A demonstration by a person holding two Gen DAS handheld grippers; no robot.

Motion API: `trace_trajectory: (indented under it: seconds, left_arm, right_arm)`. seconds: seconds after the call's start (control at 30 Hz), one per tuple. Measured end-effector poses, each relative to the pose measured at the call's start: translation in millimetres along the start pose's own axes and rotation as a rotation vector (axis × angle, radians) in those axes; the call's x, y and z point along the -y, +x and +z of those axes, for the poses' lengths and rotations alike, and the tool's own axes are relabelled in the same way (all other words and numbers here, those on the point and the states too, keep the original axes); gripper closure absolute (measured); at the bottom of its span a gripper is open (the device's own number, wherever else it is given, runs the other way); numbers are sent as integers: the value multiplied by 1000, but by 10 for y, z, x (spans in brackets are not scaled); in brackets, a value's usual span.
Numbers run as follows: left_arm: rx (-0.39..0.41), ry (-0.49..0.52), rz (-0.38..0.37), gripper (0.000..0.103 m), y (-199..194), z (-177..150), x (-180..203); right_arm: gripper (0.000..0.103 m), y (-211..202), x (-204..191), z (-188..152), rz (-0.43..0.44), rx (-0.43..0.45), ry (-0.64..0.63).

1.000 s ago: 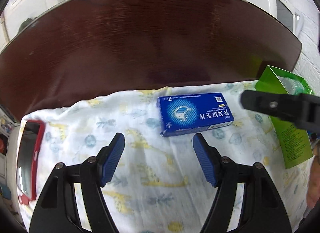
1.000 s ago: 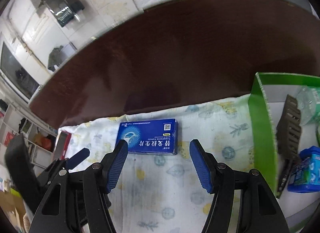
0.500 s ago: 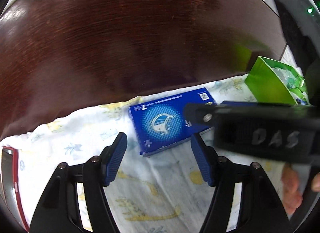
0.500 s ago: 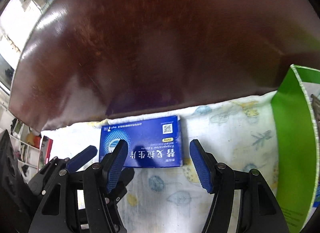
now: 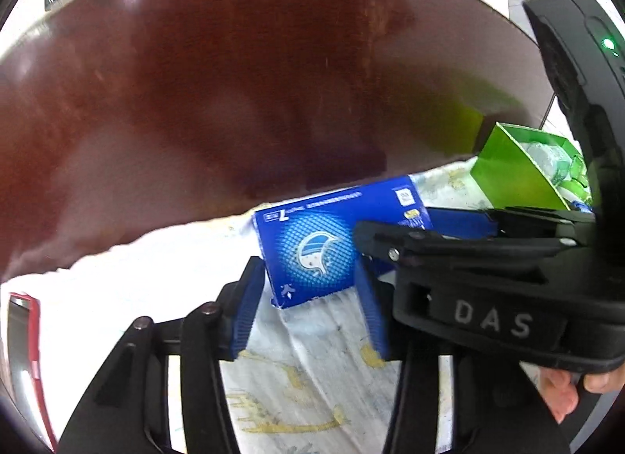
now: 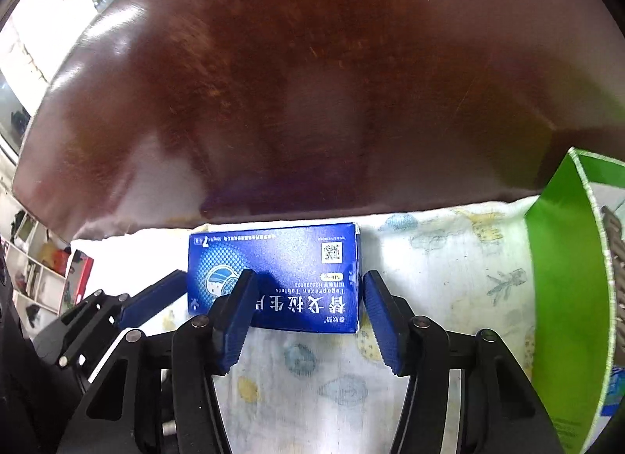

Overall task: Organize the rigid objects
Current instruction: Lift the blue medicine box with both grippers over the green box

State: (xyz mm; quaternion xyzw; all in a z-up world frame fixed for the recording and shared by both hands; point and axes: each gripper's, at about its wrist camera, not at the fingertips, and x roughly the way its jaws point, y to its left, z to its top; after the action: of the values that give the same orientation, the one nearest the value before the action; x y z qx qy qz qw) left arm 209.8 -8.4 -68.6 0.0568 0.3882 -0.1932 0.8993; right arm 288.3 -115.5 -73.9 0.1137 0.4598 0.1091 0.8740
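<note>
Both tools have just been closing around the blue tablet box (image 6: 273, 278), which lies flat on the printed cloth (image 6: 320, 376) by the desk's (image 6: 293, 83) near edge, left tool (image 5: 308, 305) and right tool (image 6: 308, 317) not yet gripping, so its move into the green box (image 6: 562, 278) remains.

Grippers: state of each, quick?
Left gripper: jaws just closing around box corner; grip cannot be told.
Right gripper: open, just closing, box partly between.

Dim, blurred fisheye views; blown-out white cloth (image 5: 156, 282).
</note>
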Motion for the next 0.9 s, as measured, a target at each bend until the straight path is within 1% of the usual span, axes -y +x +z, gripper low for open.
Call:
trace_trajectory:
  seconds: [0.07, 0.27, 0.43, 0.57, 0.73, 0.9]
  left_arm:
    - [27, -6, 3, 59, -125, 31, -20]
    - [80, 29, 20, 59, -520, 80, 61]
    - [120, 67, 27, 59, -741, 158, 304]
    - [153, 106, 22, 59, -963, 215, 531]
    - [184, 163, -2, 59, -1145, 308, 916]
    - [198, 225, -39, 59, -1117, 399, 1390]
  right_arm:
    - [46, -84, -31, -12, 6, 17, -10]
    - [46, -435, -50, -58, 21, 82, -22]
    - [46, -773, 23, -119, 23, 139, -17]
    - [46, -1101, 222, -160, 17, 189, 1]
    - [46, -1471, 501, -251, 1, 245, 41]
    - [46, -1794, 873, -361, -27, 292, 92]
